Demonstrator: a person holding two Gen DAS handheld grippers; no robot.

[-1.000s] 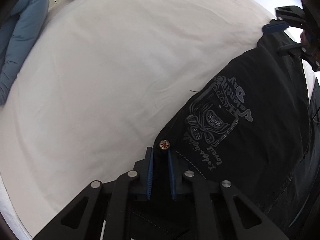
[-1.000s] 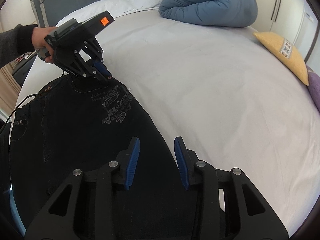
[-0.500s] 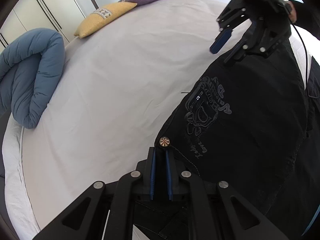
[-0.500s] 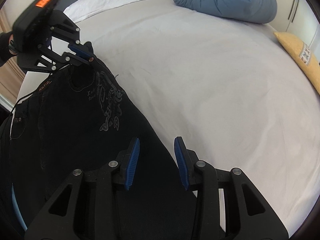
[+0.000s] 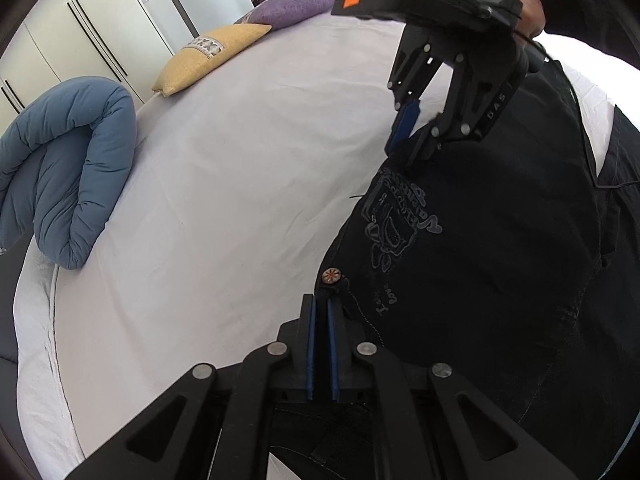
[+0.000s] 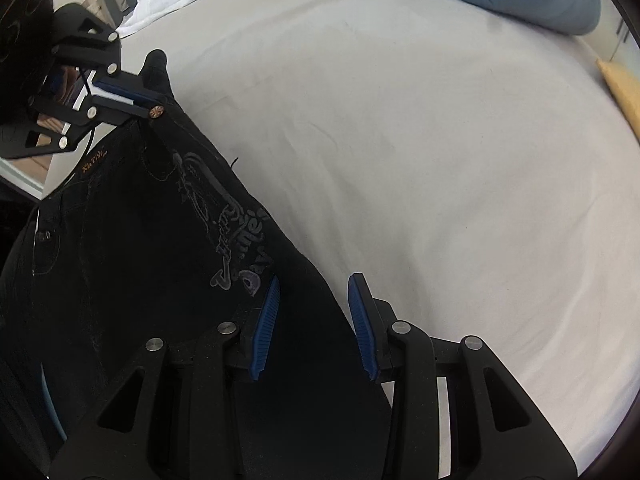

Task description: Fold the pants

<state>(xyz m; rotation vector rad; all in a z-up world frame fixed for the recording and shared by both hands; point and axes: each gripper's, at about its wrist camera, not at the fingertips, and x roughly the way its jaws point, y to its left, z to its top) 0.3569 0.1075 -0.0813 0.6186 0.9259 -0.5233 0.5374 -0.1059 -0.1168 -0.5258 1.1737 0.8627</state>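
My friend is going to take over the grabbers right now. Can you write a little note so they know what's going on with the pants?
Left gripper: shut on the black pants at the waistband, by the metal button.
Right gripper: jaws have just been closing around the pants' edge; pads do not visibly press it yet.
Pants lie at the edge of the white bed, unfolded.
Left to do: finish the right grip, then fold.

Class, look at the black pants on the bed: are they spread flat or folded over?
Cannot tell. The black pants lie on the white sheet, waistband button showing, but both views cut off the legs.
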